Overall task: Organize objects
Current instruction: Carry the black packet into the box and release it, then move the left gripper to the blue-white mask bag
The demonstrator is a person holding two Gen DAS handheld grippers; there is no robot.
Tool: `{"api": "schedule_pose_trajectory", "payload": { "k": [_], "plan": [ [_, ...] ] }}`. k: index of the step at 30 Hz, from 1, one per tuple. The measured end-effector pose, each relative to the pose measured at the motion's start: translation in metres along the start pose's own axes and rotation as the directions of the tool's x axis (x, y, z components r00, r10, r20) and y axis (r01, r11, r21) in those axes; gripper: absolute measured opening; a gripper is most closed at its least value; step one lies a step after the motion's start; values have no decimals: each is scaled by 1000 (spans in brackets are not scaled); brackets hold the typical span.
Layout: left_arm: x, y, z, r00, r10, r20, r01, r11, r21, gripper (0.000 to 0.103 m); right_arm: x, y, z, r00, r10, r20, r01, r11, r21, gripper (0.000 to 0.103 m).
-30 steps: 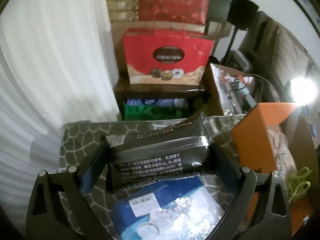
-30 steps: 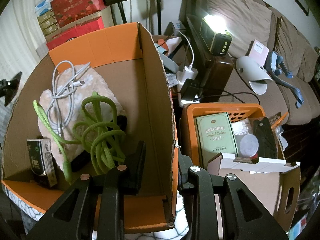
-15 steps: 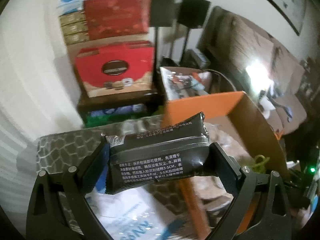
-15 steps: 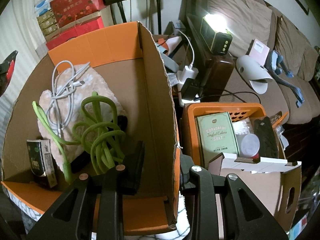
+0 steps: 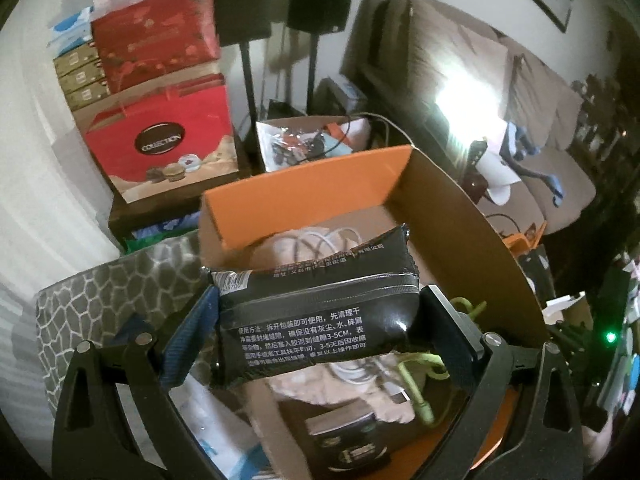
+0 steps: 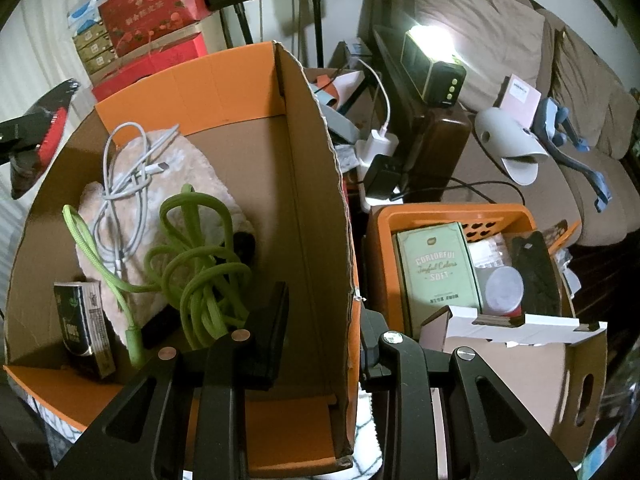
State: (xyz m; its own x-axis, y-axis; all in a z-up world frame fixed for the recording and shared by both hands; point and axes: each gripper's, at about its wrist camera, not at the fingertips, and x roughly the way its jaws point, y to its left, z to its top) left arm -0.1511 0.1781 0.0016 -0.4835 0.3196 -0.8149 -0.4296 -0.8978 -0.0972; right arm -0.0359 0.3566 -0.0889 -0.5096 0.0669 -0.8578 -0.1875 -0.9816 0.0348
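Carry step, mid-transfer. Left gripper [image 5: 316, 336] clamped on black foil pouch [image 5: 316, 312], held above near-left corner of orange cardboard box [image 5: 308, 184]. Right gripper [image 6: 324, 336] pinching right wall of the box, one pad inside, one outside, steadying it. Already inside: green cable [image 6: 200, 264], white cable [image 6: 124, 184], small black packet [image 6: 82, 328] on beige cloth [image 6: 188, 164]. Next, probably: lower pouch into free floor space, clear of the cables, then spread fingers.

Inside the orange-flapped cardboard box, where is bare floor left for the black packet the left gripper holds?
Bare cardboard floor runs along the right wall, beside the green cord. The left half is crowded: beige cloth, white cable, small dark box.
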Motion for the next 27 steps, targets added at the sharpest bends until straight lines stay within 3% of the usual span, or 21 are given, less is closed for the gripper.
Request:
{"api": "schedule_pose_trajectory", "payload": {
  "k": [14,22,27],
  "plan": [
    [5,-5,0,1000,-21,-18,21,1000,-23,102,1,1,0,1000,8,0,-8,1000,4,30],
    [-10,20,-4,1000,17,3,-17,999,-43,102,1,1,0,1000,8,0,-8,1000,4,30],
    [-23,47,-12,997,81,16,-80,995,-56,102,0,1,1,1000,4,-1,-4,1000,3,30]
  ]
}}
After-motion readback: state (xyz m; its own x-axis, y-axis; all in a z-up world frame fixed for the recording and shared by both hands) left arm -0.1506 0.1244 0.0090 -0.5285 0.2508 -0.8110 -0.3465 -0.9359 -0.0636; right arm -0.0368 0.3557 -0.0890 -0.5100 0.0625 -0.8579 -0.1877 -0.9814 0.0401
